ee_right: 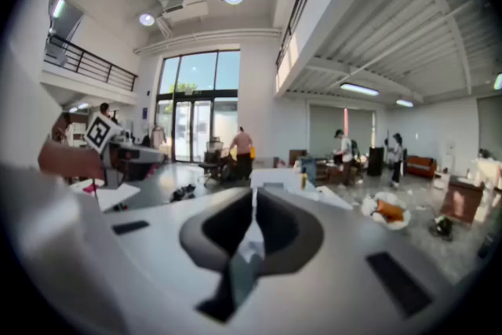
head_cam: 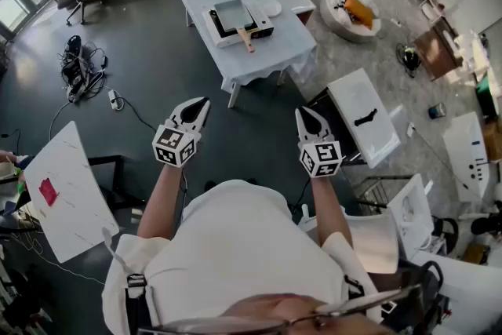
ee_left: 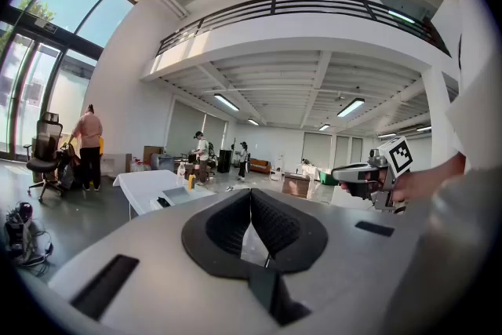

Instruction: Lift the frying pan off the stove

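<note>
The left gripper (head_cam: 201, 102) and right gripper (head_cam: 303, 113) hover, fingers clenched on nothing, well short of the frying pan (head_cam: 231, 13) on its stove (head_cam: 264, 30). Best to approach first, open up, then grasp the handle (head_cam: 246, 40) squarely.

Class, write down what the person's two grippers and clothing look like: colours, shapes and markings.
The left gripper and the right gripper match: each has a white shell and a pointed claw lined in black, leaf-shaped from above. Behind each claw sits a cube of black-and-white square markers. The person wears a white short-sleeved shirt.
</note>
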Tool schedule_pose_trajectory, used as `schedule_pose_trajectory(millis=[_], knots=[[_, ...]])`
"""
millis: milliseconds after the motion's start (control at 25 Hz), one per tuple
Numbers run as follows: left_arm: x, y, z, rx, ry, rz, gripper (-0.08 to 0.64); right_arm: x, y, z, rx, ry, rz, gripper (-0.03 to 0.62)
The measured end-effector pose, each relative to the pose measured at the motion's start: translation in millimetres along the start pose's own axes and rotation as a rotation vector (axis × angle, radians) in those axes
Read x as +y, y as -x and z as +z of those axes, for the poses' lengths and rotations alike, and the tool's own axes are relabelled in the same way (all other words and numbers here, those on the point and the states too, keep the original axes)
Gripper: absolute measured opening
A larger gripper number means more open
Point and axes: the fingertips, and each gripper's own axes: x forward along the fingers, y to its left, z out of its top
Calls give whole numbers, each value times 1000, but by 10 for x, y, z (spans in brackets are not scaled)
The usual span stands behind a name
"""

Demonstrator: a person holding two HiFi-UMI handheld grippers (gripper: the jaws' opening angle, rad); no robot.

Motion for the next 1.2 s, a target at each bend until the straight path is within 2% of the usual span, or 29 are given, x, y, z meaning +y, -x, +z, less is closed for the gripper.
schedule_pose_trajectory(millis=[520,1200], knots=[[-95,-35,-54,9,3,5,31,-42,43,30,-15,-10,14,35],[-452,-156,-213,1,29,55,31,-220,63,-108,-5,-13,110,37]])
